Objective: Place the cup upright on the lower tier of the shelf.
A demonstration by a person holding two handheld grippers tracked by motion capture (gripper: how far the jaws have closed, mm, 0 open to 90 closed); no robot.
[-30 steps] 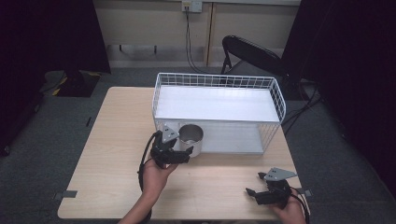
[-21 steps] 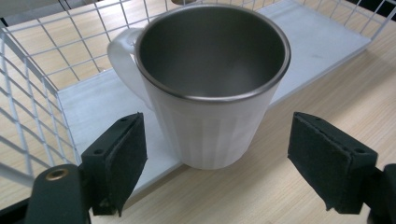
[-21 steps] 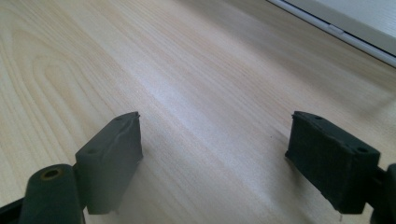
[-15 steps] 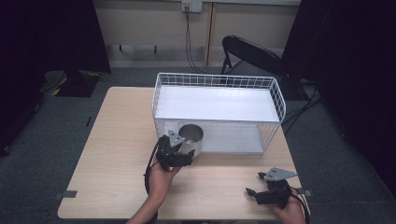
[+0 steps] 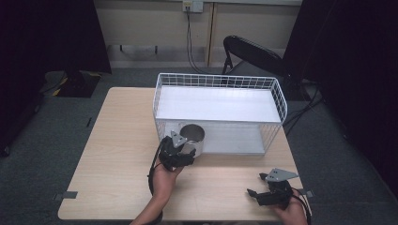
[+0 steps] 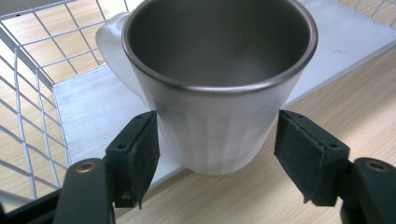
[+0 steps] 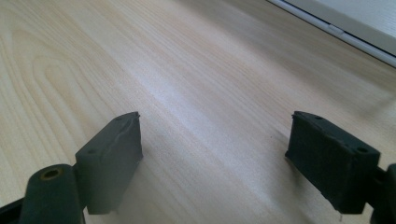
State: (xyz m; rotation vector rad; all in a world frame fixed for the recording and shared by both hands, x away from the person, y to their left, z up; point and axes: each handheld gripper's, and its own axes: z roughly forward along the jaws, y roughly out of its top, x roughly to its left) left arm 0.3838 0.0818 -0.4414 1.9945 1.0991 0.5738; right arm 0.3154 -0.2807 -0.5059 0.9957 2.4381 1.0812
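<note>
A steel mug point(image 6: 219, 84) with a frosted white outside and a handle at its far left stands upright at the front edge of the white wire rack's lower shelf point(image 6: 84, 107). My left gripper point(image 6: 215, 149) is open, one jaw on each side of the mug's base. Its left pad point(image 6: 140, 154) is close against the wall and its right pad point(image 6: 303, 149) stands a little apart. From above, the mug point(image 5: 191, 135) sits at the rack's front left opening with the left gripper point(image 5: 184, 152) just before it. The right gripper point(image 5: 254, 193) is open over bare table point(image 7: 215, 158).
The white wire rack point(image 5: 220, 79) has an upper white shelf and takes up the back right of the wooden table point(image 5: 117, 140). A black chair point(image 5: 253, 51) stands behind the table. Cables hang on the back wall.
The left hand and gripper shifted slightly right and closer to the mug. The mug and the right gripper stay where they were.
</note>
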